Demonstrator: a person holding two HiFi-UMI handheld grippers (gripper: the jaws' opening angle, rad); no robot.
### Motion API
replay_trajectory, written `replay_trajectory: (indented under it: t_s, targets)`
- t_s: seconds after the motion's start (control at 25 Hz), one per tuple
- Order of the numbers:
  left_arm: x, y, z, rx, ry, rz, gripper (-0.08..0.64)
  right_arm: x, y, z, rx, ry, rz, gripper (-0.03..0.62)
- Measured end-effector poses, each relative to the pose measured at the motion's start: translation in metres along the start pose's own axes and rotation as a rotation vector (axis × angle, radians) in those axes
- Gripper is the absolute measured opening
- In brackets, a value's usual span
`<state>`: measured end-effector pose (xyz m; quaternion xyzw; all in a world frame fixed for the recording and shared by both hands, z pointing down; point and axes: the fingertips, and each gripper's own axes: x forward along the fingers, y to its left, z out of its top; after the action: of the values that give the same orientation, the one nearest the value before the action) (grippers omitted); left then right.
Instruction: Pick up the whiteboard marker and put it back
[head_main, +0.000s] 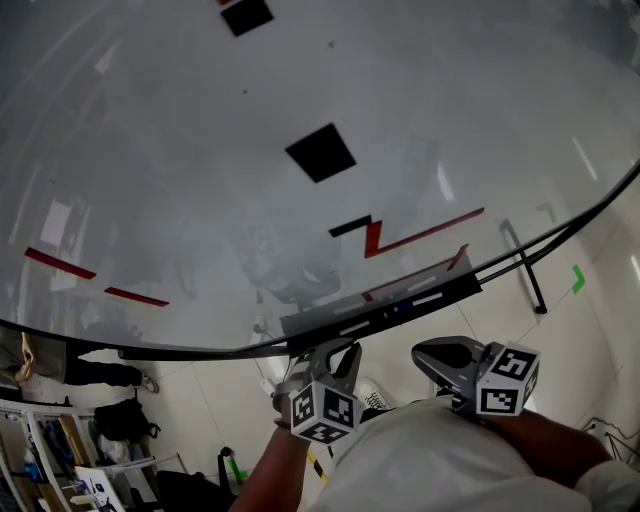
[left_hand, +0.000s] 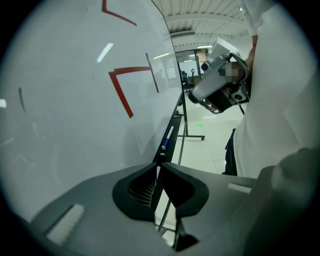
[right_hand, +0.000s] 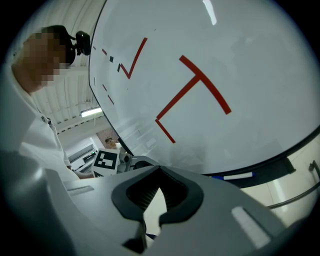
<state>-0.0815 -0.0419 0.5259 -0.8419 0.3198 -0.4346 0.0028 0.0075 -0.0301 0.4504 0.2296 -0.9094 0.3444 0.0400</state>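
A white whiteboard marker with a blue cap lies in the dark tray under the whiteboard. In the right gripper view that marker lies on the tray just right of the jaws, and in the head view the marker shows as a small blue and white bit. My left gripper hangs just below the tray, shut and empty; its own view has the left gripper tips touching. To its right my right gripper, right gripper close up, is also shut on nothing.
Red lines and black squares mark the board. A black stand leg runs down at the right. Green floor marks lie beyond it. At lower left are shelves and a person.
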Motion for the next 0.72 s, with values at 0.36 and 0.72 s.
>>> replay_trajectory:
  t_s: [0.36,0.72]
  targets:
    - [0.017,-0.004,-0.004,0.167,0.083,-0.008,0.038,-0.006,-0.008,0.008,0.026,-0.035,-0.012,0.0]
    - [0.03,0.001,-0.006,0.22,0.144,-0.006,0.048,-0.01,-0.01,0.007,0.037,-0.043,-0.007,0.0]
